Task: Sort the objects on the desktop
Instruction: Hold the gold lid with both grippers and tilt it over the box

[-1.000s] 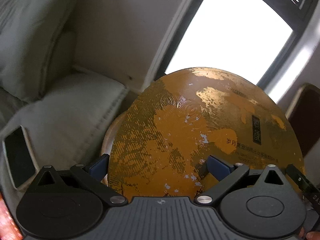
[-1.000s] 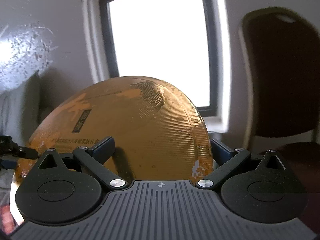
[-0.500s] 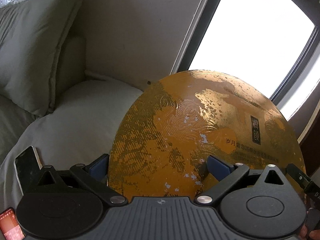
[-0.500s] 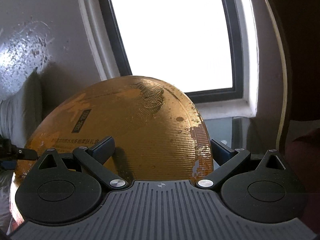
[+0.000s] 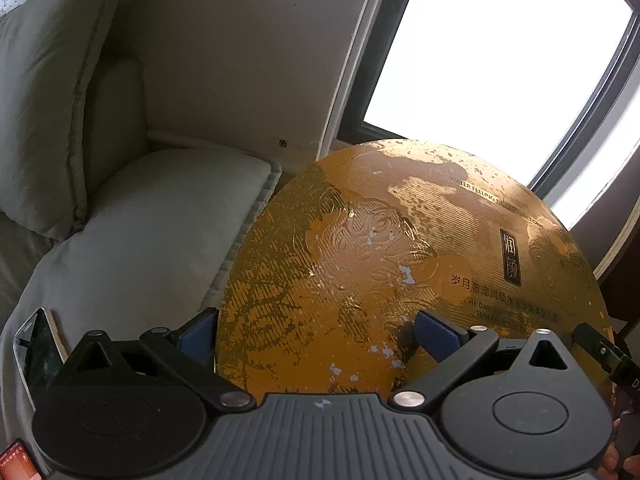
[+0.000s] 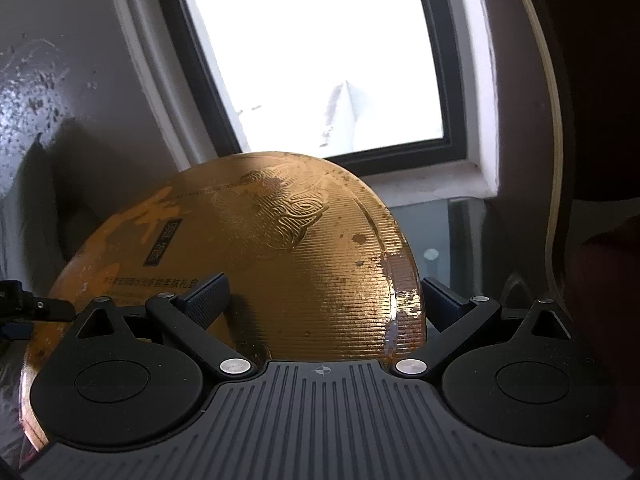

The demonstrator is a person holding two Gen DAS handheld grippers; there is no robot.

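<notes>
A big round golden box lid [image 5: 380,264], embossed and printed with Chinese characters, is held up in the air between both grippers, tilted toward the bright window [image 5: 500,72]. The left gripper [image 5: 316,330] is clamped on the lid's left edge, one blue pad pressed on the top face and the other tucked behind the rim. The right gripper [image 6: 324,300] grips the opposite edge the same way, one finger on the ribbed gold face, the other outside the worn rim. Below to the left, a grey sofa cushion [image 5: 152,224] carries a phone [image 5: 36,352] lying on its edge. A dark chair back [image 6: 592,92] stands to the right, beside a glass worktop [image 6: 432,236] under the sill.
</notes>
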